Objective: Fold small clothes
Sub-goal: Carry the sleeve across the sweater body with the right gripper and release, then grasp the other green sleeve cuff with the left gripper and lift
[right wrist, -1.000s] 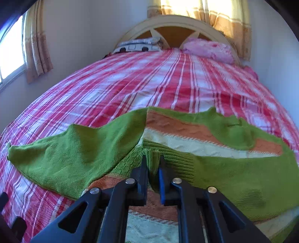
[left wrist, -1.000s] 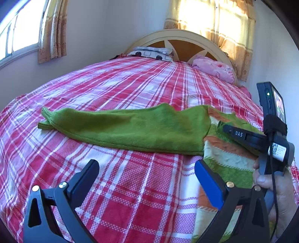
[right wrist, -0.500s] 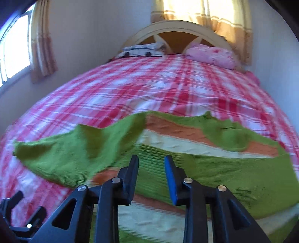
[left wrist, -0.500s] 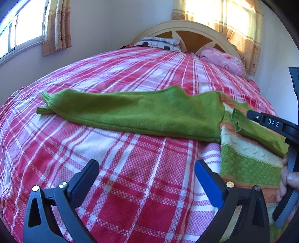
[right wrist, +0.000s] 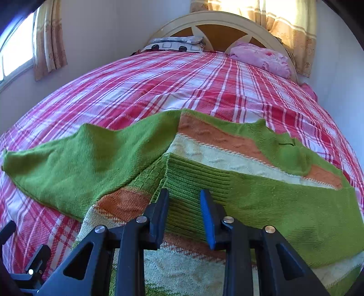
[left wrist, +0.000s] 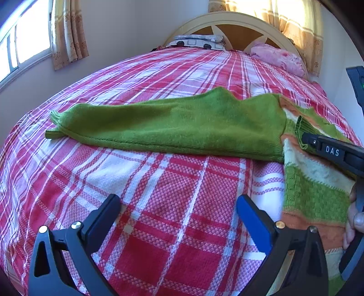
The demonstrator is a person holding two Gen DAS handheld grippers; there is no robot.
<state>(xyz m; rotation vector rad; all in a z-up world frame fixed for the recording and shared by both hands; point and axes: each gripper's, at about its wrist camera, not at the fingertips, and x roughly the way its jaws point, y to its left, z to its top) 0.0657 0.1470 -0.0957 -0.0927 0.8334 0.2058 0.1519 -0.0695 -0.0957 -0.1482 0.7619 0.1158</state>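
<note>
A green sweater with orange and cream stripes (right wrist: 250,200) lies flat on the red plaid bedspread (left wrist: 159,205). One plain green sleeve (left wrist: 182,127) stretches out to the left. The other sleeve is folded across the body, its ribbed cuff (right wrist: 182,173) lying just ahead of my right gripper (right wrist: 184,195). That gripper's jaws stand a little apart and do not press the cloth. In the left wrist view the right gripper (left wrist: 307,139) rests over the cuff. My left gripper (left wrist: 177,205) hangs wide open over bare bedspread, left of the sweater's hem, holding nothing.
A patterned pillow (left wrist: 195,43) and a pink pillow (left wrist: 277,57) lie against the cream headboard (left wrist: 227,20). A window with a curtain (left wrist: 66,34) is on the left wall. A wall runs close along the bed's right side. A hand (left wrist: 355,218) holds the right gripper.
My right gripper has let go of the ribbed cuff and its jaws have parted; the cuff now lies on the sweater's body. My left gripper has sunk closer to the bedspread.
</note>
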